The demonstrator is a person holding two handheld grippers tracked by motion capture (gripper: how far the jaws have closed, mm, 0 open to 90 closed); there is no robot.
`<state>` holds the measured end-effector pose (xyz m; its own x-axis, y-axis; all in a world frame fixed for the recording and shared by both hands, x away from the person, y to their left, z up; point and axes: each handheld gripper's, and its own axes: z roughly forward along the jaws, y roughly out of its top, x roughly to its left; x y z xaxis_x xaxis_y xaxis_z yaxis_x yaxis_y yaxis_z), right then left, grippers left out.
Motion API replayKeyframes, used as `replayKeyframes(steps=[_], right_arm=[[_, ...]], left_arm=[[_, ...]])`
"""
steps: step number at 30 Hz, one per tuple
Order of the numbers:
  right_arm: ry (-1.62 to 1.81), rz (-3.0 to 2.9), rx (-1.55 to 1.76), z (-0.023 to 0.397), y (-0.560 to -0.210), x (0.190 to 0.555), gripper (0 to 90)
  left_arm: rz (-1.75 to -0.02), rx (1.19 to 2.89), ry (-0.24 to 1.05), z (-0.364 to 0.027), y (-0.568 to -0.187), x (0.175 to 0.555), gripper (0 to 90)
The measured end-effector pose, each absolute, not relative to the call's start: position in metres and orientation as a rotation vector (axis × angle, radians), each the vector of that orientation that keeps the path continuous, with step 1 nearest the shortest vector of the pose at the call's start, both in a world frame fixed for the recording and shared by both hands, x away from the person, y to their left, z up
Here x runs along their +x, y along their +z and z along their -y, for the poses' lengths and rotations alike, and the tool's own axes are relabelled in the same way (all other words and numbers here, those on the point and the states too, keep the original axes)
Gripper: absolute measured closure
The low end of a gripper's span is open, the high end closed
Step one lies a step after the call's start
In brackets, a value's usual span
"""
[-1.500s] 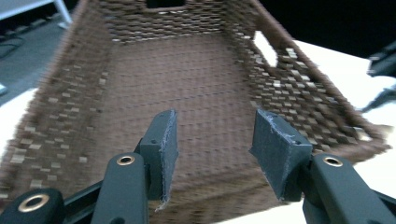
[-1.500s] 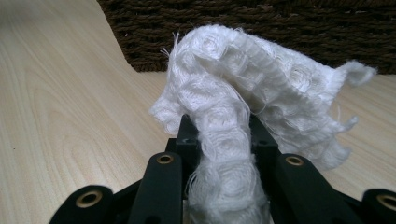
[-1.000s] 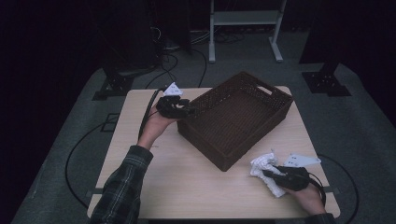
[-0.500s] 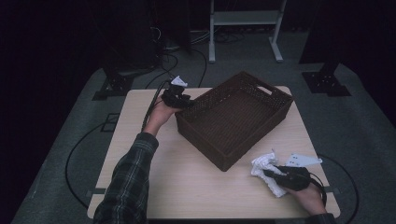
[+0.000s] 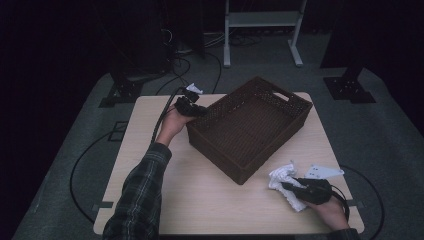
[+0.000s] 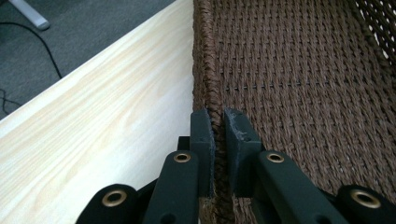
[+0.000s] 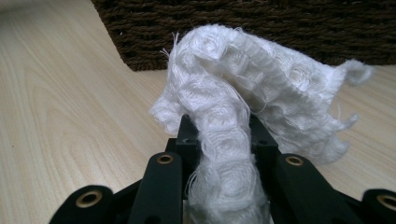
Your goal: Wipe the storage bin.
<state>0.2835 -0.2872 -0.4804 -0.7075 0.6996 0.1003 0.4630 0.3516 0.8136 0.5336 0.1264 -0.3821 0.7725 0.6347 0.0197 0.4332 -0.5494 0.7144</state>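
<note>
A dark brown woven basket (image 5: 220, 150) stands askew on the pale wooden table (image 5: 200, 200). My left gripper (image 5: 194, 108) is at the basket's near-left corner. In the left gripper view its jaws (image 6: 219, 123) have just been closing and now pinch the basket's rim (image 6: 205, 70) from both sides. Near the table's front right corner, my right gripper (image 5: 291, 188) lies low on the table, shut on a crumpled white cloth (image 5: 281, 175). In the right gripper view the cloth (image 7: 243, 84) bulges up between the jaws (image 7: 219, 133), with the basket's wall (image 7: 280, 28) just behind.
Grey carpet surrounds the table, with black cables (image 5: 85, 160) looping over it at the left. A white metal stand (image 5: 260, 20) and dark equipment bases (image 5: 347, 87) stand behind the table. Bare tabletop lies in front of the basket.
The left hand moved up to the basket's corner and its jaws closed on the rim. The right hand and the cloth stayed where they were.
</note>
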Motion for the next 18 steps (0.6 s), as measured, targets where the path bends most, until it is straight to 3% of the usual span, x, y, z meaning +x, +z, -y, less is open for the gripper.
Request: replayKeyframes(steps=[18], right_arm=[[1.283, -2.351, 1.028, 0.285, -0.479, 0.284, 71.3]], left_arm=[[-0.905, 2.209, 0.401, -0.182, -0.381, 0.472, 80.8]])
